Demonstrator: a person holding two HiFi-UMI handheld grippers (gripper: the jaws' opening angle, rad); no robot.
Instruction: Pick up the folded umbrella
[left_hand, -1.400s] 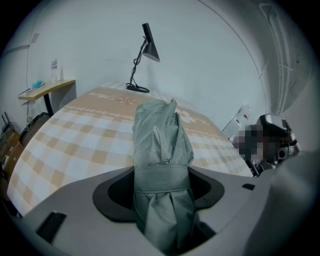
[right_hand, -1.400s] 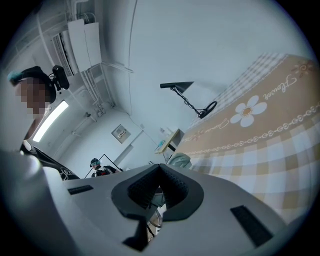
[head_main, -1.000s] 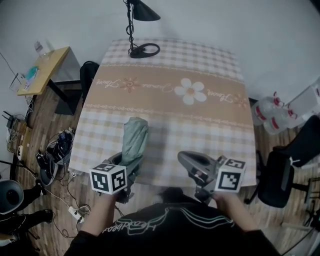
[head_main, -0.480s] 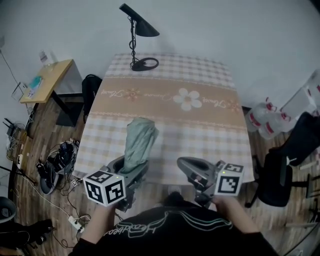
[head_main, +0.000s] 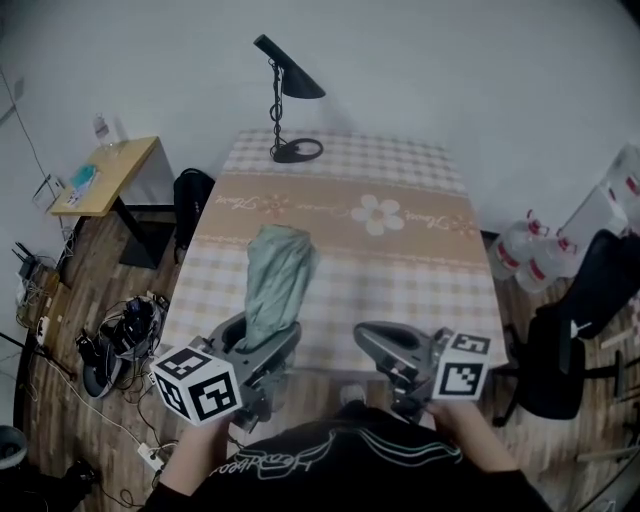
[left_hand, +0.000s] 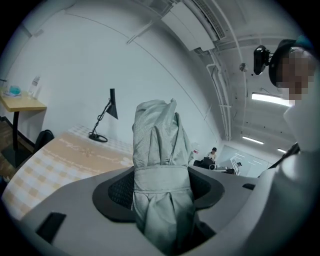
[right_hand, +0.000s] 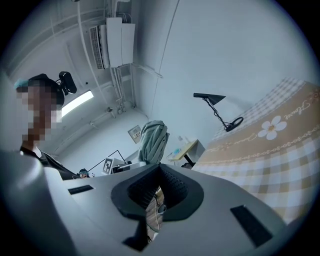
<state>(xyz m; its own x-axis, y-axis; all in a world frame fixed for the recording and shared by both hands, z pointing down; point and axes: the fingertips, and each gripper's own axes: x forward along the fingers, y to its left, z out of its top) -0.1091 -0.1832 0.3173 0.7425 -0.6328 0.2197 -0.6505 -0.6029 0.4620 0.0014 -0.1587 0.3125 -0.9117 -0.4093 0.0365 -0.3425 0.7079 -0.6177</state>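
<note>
Gripping the folded umbrella (head_main: 277, 280), left tool (head_main: 264, 342) aims forward.

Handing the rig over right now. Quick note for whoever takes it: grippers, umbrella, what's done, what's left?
Left gripper: shut on the folded umbrella, pads clamped at its strap band.
Right gripper: shut, nothing between the jaws, held beside the left one by the near edge of the checked table.
Umbrella: off the table, free end pointing up and away from the person.
Done: the pick-up; the grip looks secure.
Left: nothing on the pick itself. Probably just keep the left grip steady.
</note>
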